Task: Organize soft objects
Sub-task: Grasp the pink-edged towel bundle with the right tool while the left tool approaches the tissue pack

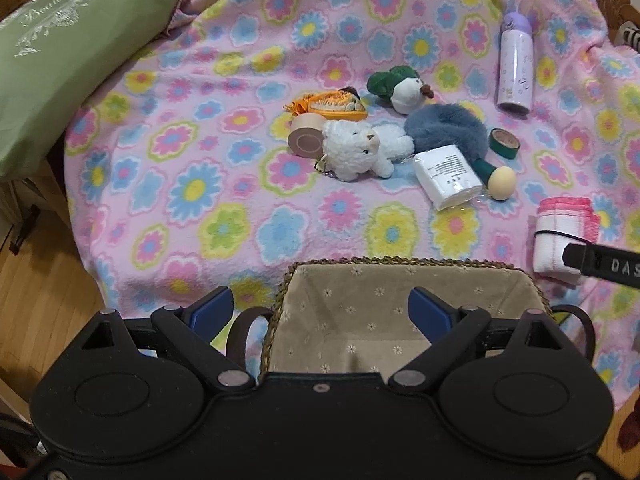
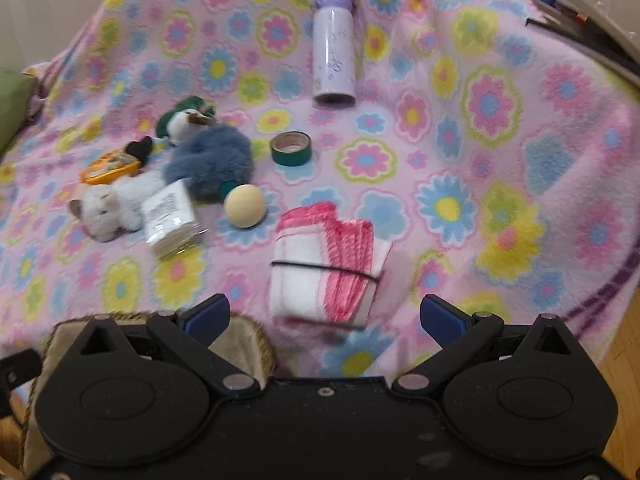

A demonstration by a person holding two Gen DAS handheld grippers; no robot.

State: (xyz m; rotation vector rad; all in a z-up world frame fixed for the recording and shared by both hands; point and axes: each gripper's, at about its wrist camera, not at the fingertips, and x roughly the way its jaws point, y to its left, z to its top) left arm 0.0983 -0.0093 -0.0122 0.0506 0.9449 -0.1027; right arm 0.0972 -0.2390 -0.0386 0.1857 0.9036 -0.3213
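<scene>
Soft toys, a white plush lamb [image 1: 362, 151] and a blue fluffy piece [image 1: 446, 130], lie together on the flowered blanket [image 1: 192, 128] at 12 o'clock from the lined basket [image 1: 400, 292]. Left gripper [image 1: 322, 306] is spread wide above the basket. Right gripper [image 2: 324, 316] is released, with the banded towel bundle [image 2: 324, 264] at its 12 o'clock.

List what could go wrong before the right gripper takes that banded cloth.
1. The right gripper is open just short of the cloth bundle; a grip on one edge might pull the folds out from under the band.
2. The fingers may pinch the fleece blanket along with it.
3. The basket sits under the left gripper, which could get in the way of the drop.
</scene>
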